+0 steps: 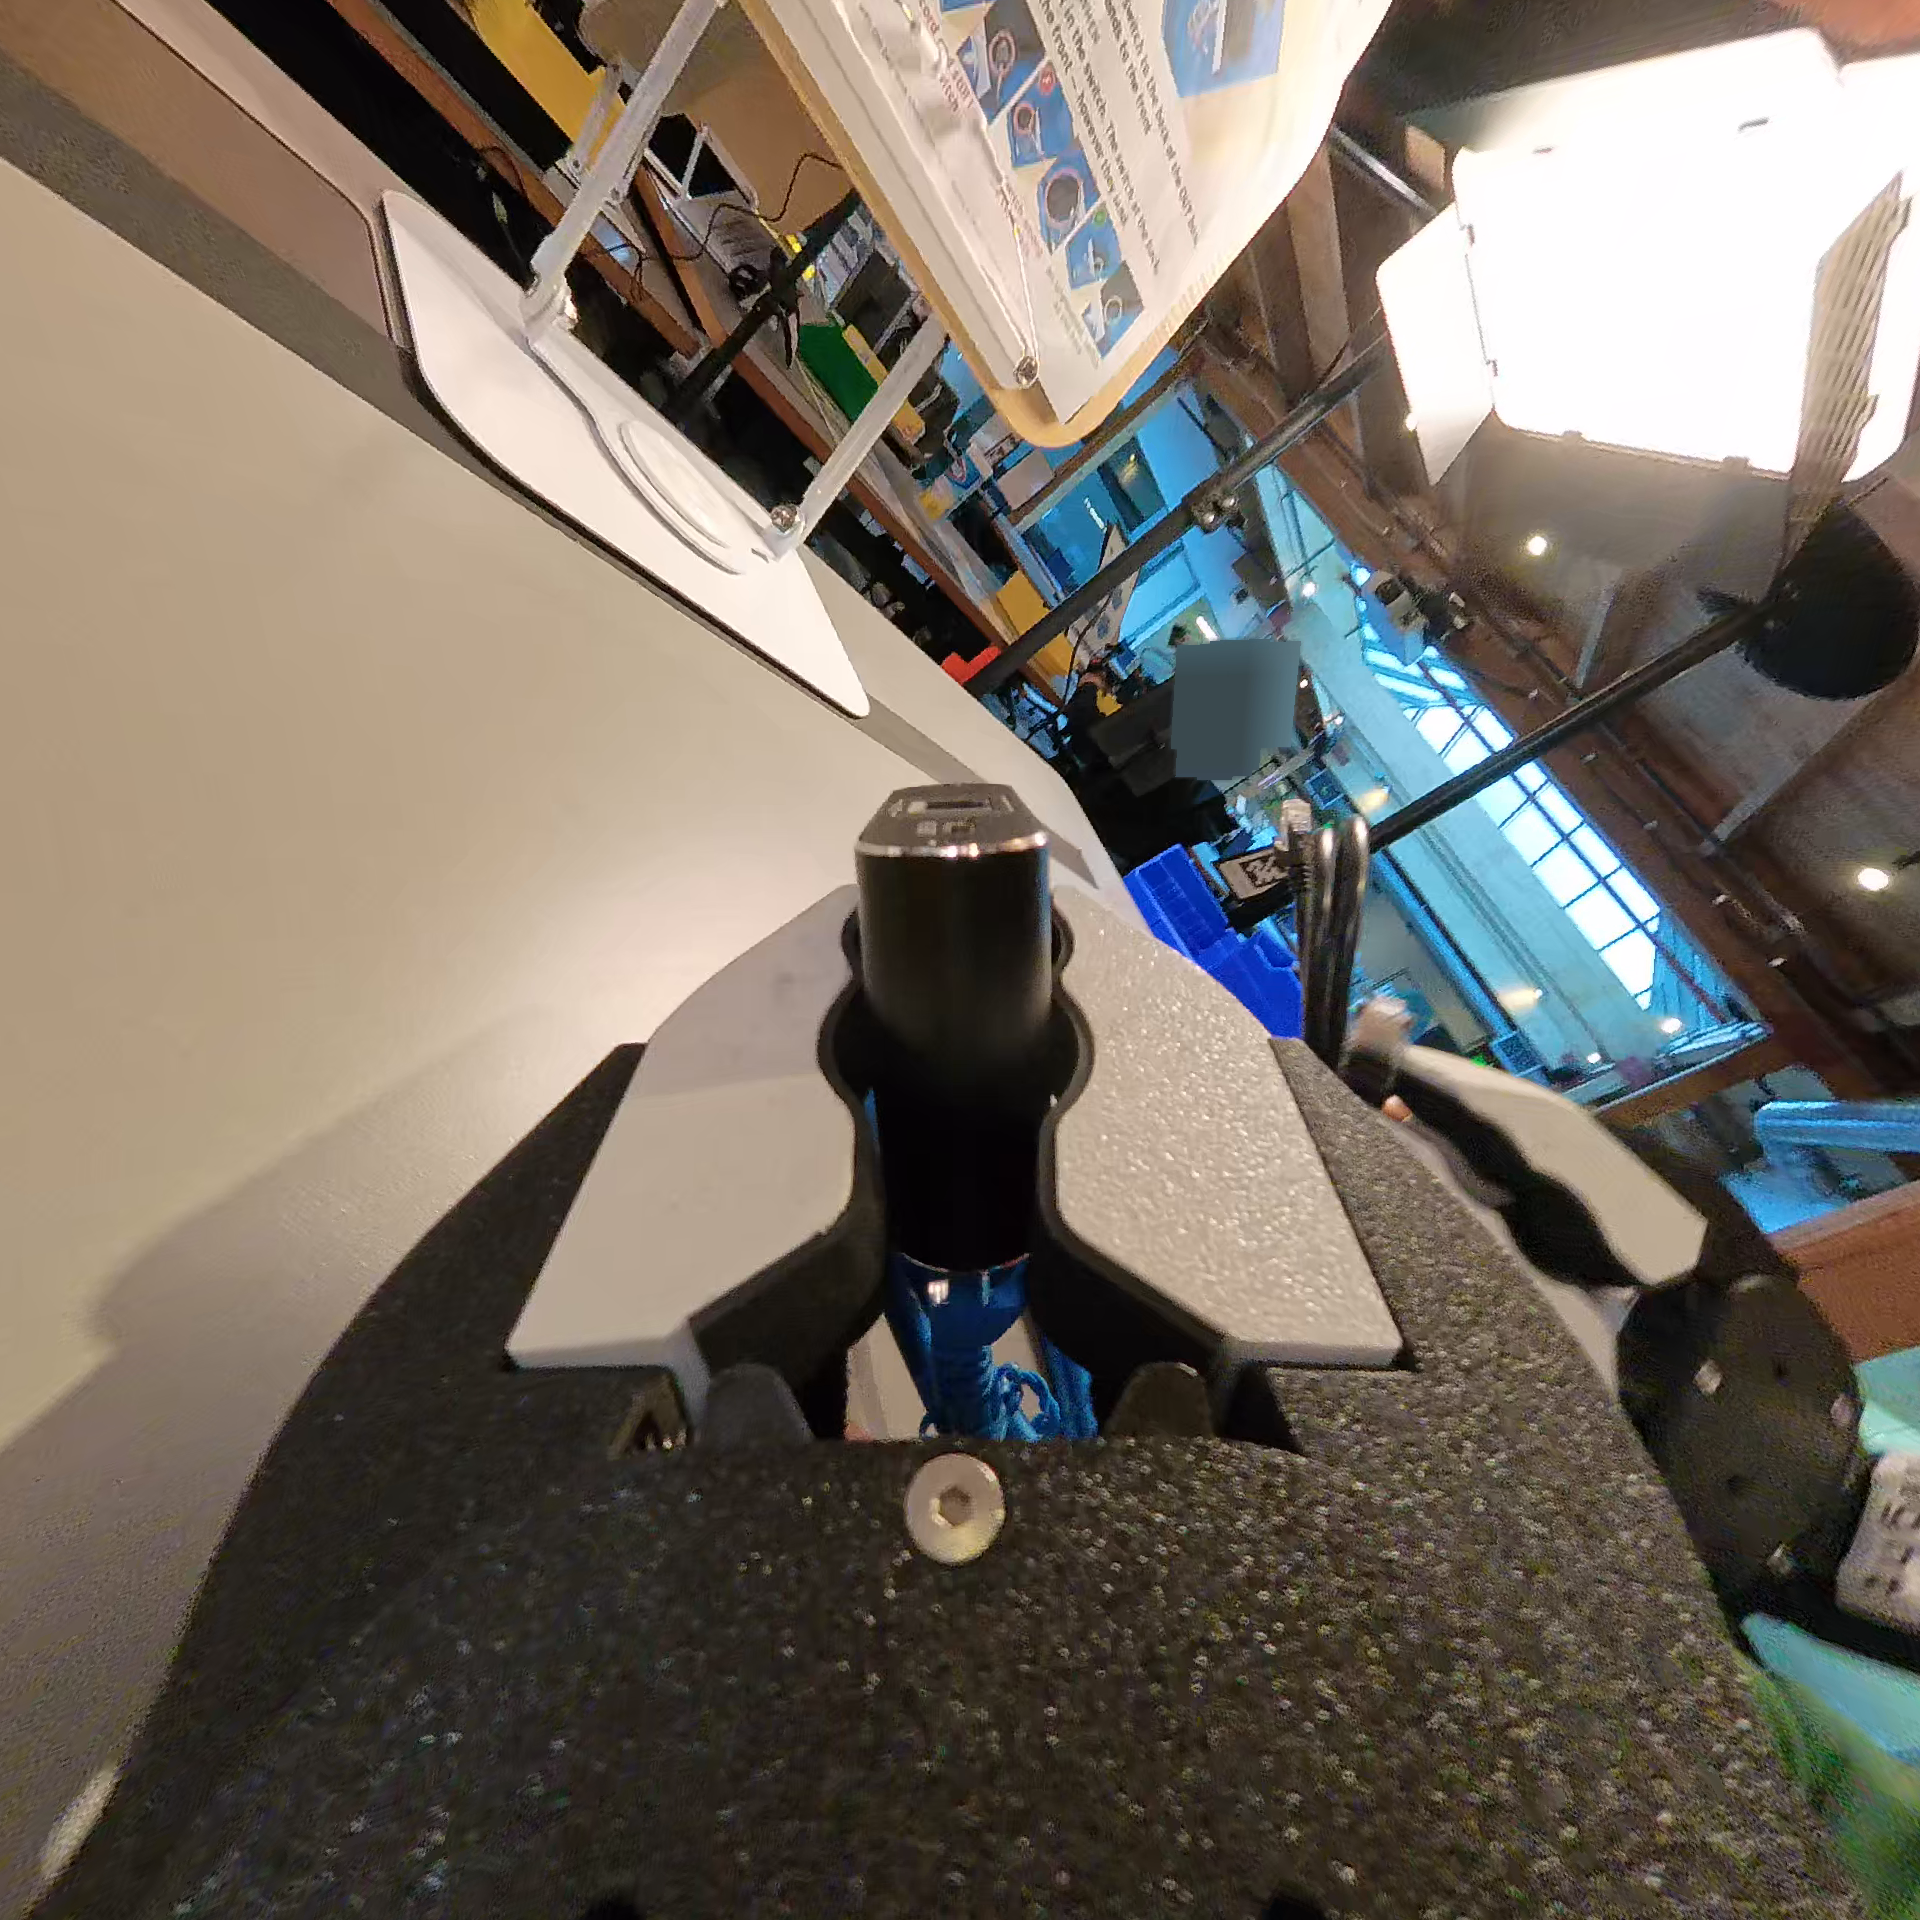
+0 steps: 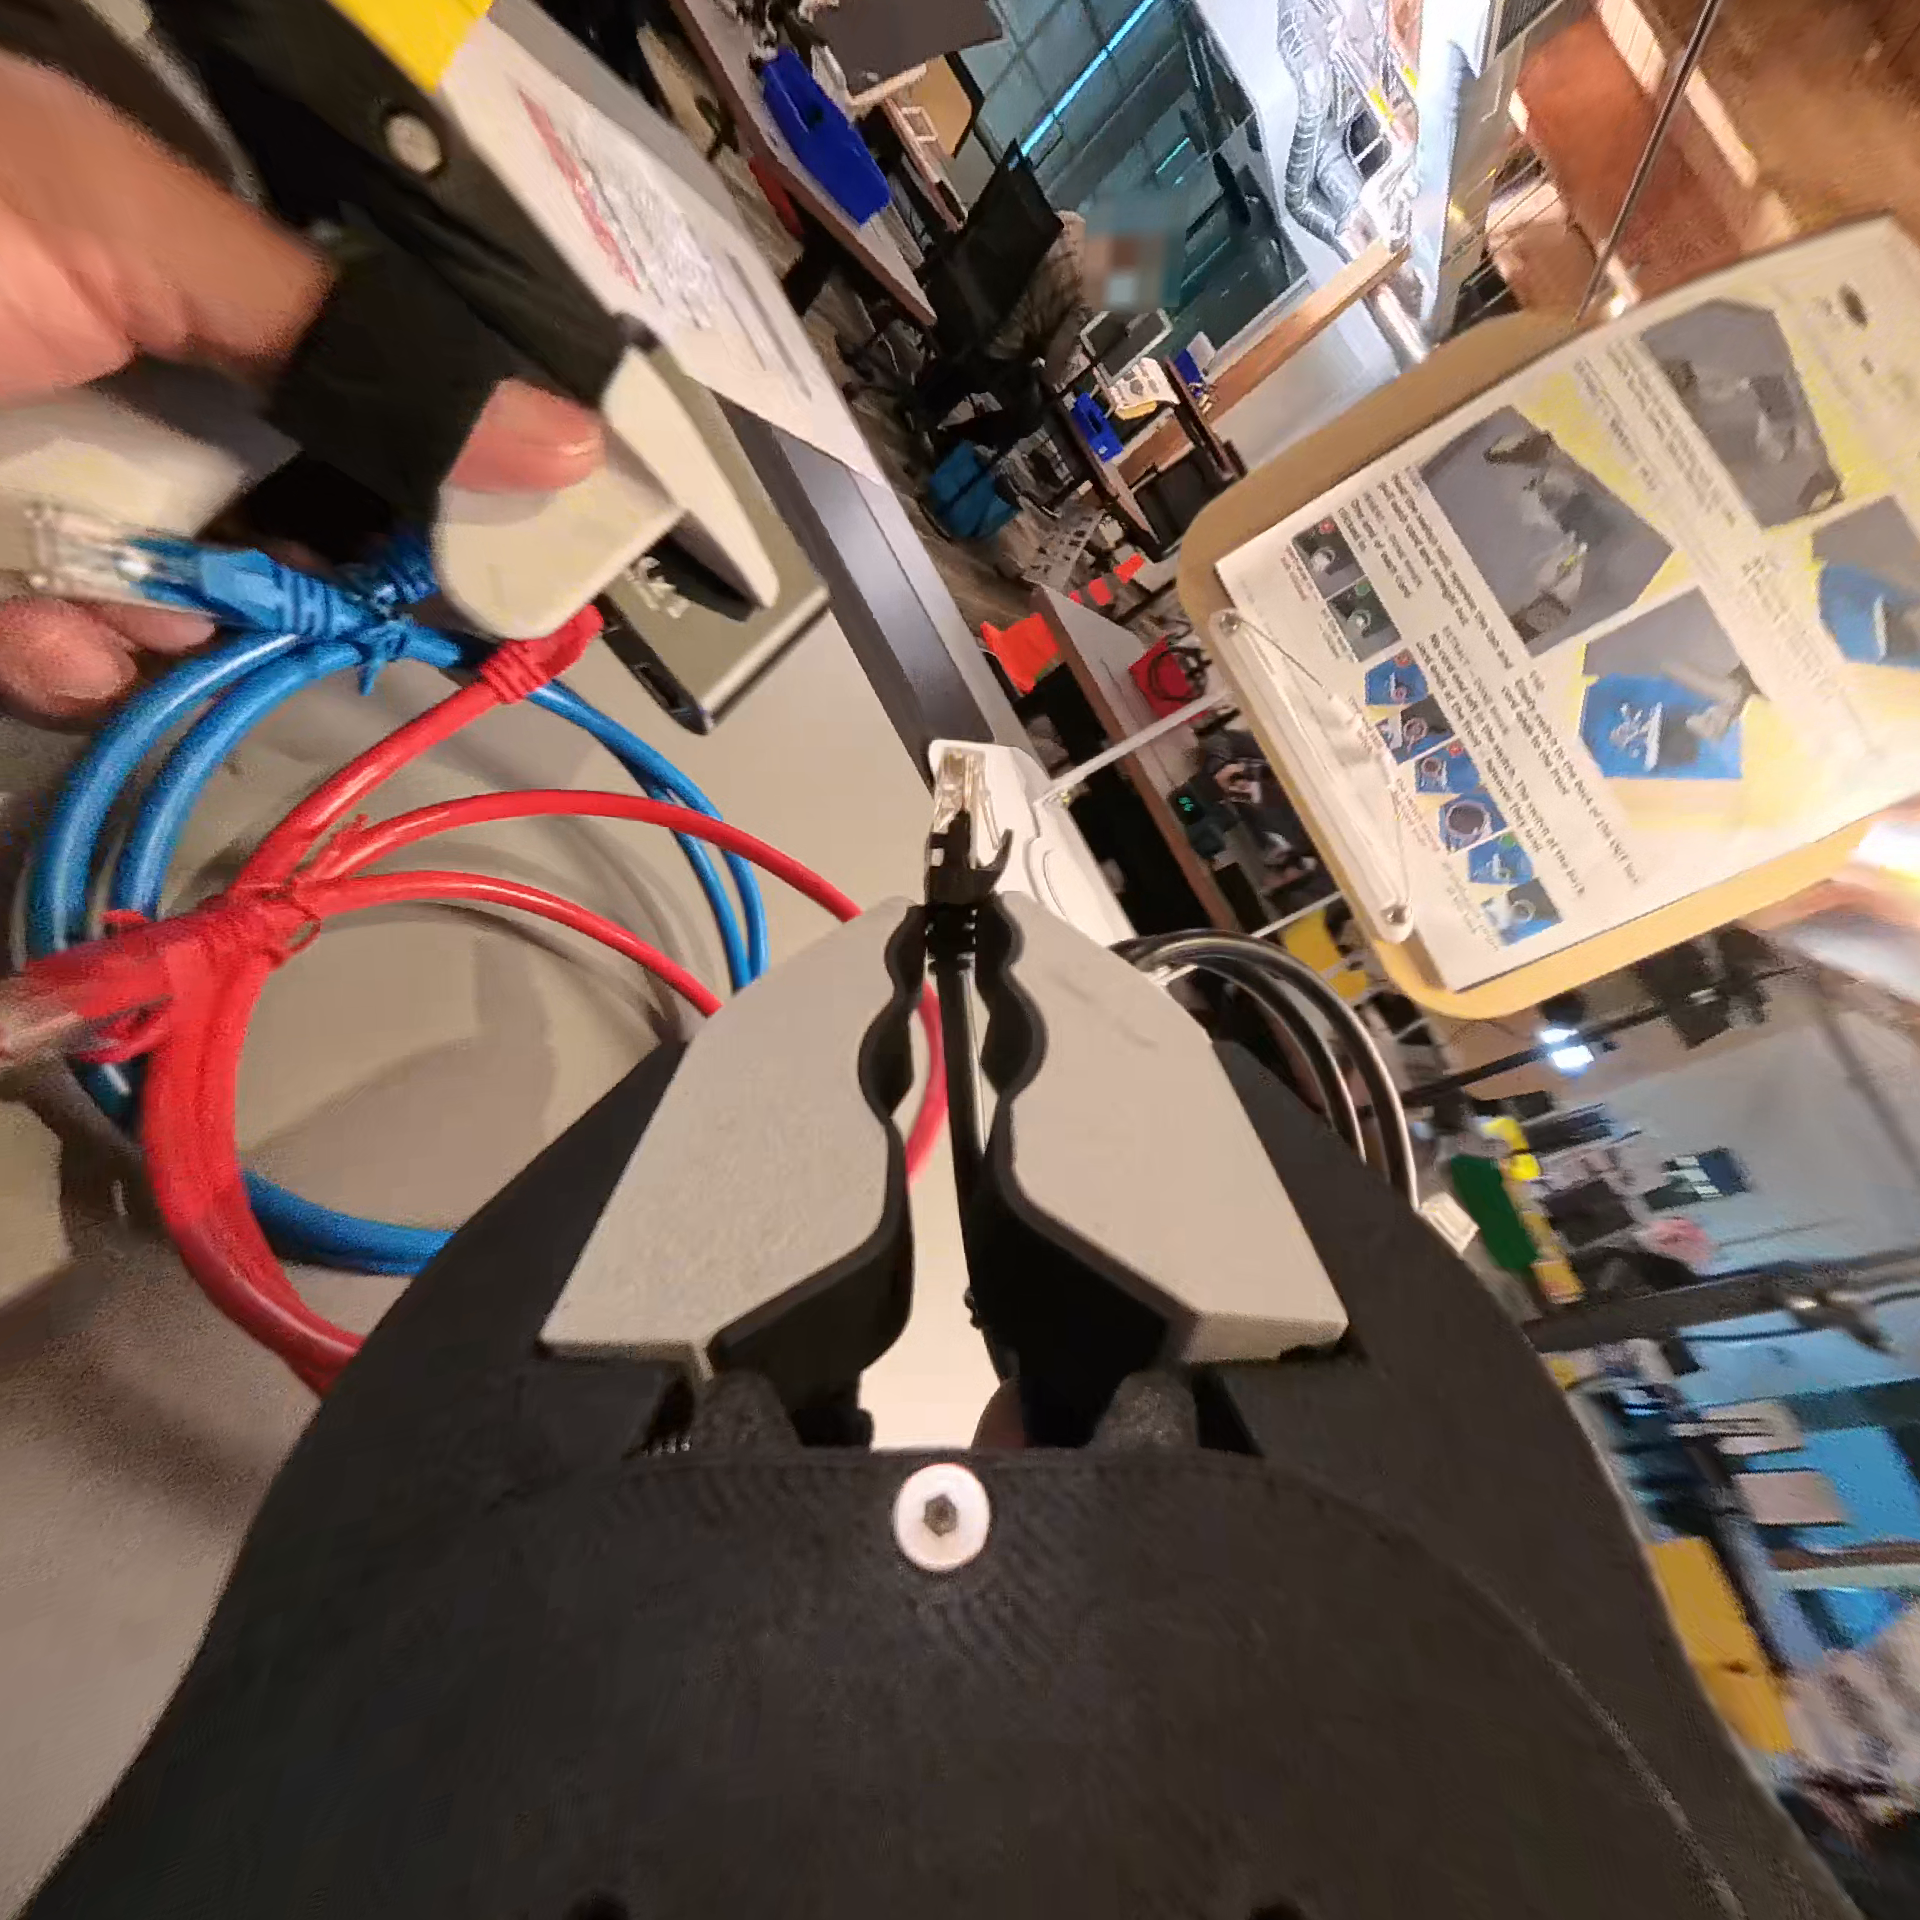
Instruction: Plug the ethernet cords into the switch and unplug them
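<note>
The left gripper [image 1: 954, 997] is closed on the switch [image 1: 951, 925], which sticks out at 12 o'clock past the jaws, while the right gripper [image 2: 954, 935] is closed on the black cord [image 2: 961, 883], plug at 12 o'clock.

Both views are bright and strongly fisheye-bent at the edges. In the left wrist view a panel lamp [image 1: 1652, 260] glares to blown-out white — soft shadows fall across the pale worktop [image 1: 312, 831]. The right wrist view smears at its left edge: hand [image 2: 135, 249] and cables [image 2: 208, 914] blurred.

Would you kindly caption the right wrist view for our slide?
Right gripper shut on black ethernet cord, clear plug forward; coiled red cable and blue cable lie beyond.
</note>
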Demonstrator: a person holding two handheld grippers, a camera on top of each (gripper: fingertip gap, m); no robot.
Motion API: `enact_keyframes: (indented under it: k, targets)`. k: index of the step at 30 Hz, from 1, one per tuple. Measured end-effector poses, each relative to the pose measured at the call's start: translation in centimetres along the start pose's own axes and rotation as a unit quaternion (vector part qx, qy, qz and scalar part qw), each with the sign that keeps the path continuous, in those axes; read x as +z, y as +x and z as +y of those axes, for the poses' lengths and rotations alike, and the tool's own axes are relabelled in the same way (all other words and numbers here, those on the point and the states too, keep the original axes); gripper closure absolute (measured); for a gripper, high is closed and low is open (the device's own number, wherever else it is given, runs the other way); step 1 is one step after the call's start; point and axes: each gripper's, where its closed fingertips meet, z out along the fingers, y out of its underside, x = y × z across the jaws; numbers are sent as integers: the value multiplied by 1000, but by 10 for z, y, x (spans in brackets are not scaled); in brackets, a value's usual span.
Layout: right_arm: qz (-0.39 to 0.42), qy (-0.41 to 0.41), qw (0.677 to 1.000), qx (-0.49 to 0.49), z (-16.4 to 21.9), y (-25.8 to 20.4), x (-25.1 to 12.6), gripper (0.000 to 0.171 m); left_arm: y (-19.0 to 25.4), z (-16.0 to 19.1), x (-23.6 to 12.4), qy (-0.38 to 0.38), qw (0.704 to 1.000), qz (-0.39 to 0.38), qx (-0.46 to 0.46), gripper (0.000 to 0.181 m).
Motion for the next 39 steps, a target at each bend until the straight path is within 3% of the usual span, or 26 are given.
enact_keyframes:
  k: [7, 16, 29, 39]
  targets:
    - [22, -29, 987, -154, -4, -46, 23, 162, 11, 6, 0, 9, 995, 56, -80, 154]
    - [64, -81, 964, -246, 8, -52, 33, 162, 9, 15, -1, 17, 982, 70, -174, 153]
    - [56, -109, 959, -256, 18, -60, 36, 162, 9, 26, 2, 1, 985, 40, -166, 153]
    - [49, -107, 962, -247, 23, -59, 35, 163, 10, 34, 2, -24, 976, 45, -211, 152]
